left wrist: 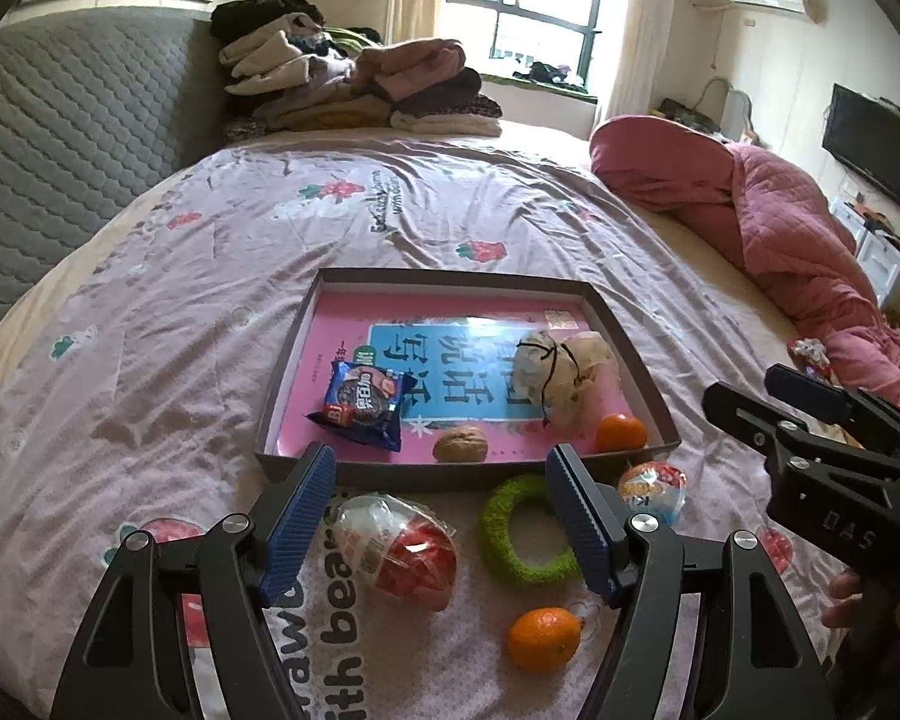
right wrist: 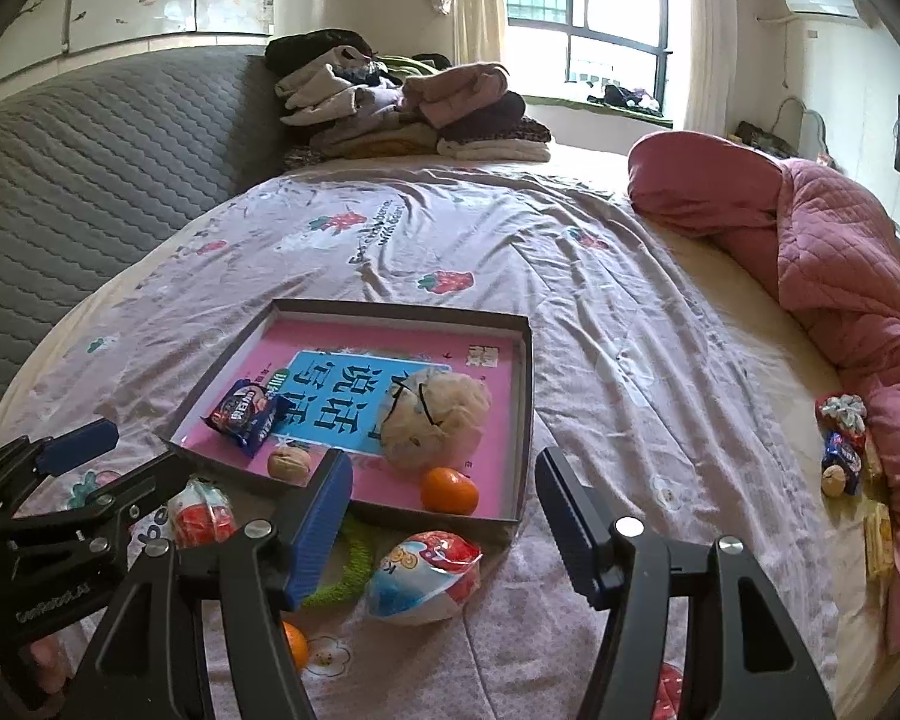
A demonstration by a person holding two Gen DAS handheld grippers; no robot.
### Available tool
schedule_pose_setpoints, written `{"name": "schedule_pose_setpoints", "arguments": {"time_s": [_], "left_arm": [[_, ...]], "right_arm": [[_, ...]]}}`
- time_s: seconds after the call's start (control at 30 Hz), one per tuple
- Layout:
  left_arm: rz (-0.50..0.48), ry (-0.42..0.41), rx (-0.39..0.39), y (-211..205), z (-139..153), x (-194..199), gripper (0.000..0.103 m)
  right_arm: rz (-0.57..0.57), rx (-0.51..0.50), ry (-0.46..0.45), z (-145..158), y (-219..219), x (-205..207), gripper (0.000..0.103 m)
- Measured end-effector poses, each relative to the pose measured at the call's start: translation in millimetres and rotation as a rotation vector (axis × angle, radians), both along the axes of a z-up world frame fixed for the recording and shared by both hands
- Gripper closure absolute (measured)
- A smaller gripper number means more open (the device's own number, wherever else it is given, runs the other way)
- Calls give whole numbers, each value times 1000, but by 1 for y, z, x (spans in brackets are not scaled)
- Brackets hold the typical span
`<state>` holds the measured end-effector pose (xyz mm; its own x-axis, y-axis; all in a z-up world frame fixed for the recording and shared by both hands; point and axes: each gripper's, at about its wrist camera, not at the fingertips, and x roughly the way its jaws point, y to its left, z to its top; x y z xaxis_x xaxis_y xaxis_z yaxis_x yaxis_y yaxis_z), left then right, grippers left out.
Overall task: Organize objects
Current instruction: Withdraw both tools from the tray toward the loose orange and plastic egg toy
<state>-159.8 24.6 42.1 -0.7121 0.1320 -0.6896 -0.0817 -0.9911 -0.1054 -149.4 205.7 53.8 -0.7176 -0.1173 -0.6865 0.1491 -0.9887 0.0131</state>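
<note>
Left tool [left wrist: 444,516] hovered low over the bed sheet [left wrist: 180,360], blue-padded fingers spread wide, nothing between them. Between and just below its fingers lay a red-and-clear snack packet [left wrist: 402,546]; the green fuzzy ring [left wrist: 519,534] sat by its right finger, partly hidden behind the pad. A loose mandarin [left wrist: 543,639] lay nearer the tool's body, below the ring. Just past the right finger, a blue-and-red wrapped snack [left wrist: 654,489] rested against the near wall of the tray.

The shallow cardboard tray [left wrist: 297,324] stood directly ahead of the left tool, a pink-and-blue book cover lining its floor. Inside: a blue cookie packet [left wrist: 363,402] ahead of the left finger, a walnut [left wrist: 461,443] close to the near wall, a second mandarin [left wrist: 621,432] in the near right corner, and a cream mesh bundle tied with black cord [left wrist: 561,378] beyond it.

Right tool [right wrist: 444,519] also hung with fingers apart and empty, held off to the right of the left tool. The wrapped snack [right wrist: 426,576] lay between its fingers, just short of the tray's [right wrist: 525,414] near wall; the green ring [right wrist: 354,564] showed behind its left finger.

Far right of the right tool, small snacks [right wrist: 843,456] lay scattered beside a pink quilt [right wrist: 840,276]. Folded clothes [right wrist: 402,108] were stacked far ahead by the grey headboard.
</note>
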Motion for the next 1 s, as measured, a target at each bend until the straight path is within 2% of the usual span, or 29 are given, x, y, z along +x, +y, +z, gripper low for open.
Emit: {"name": "schedule_pose_setpoints", "arguments": {"time_s": [0.37,1.0], "left_arm": [[-29,-28,-17,7,-19,7,29],[-56,-68,-13,18,-38,16,29]], "right_arm": [[-12,4,-49,-23,2,-2,40],[-22,10,-82,-41,4,-1,40]]}}
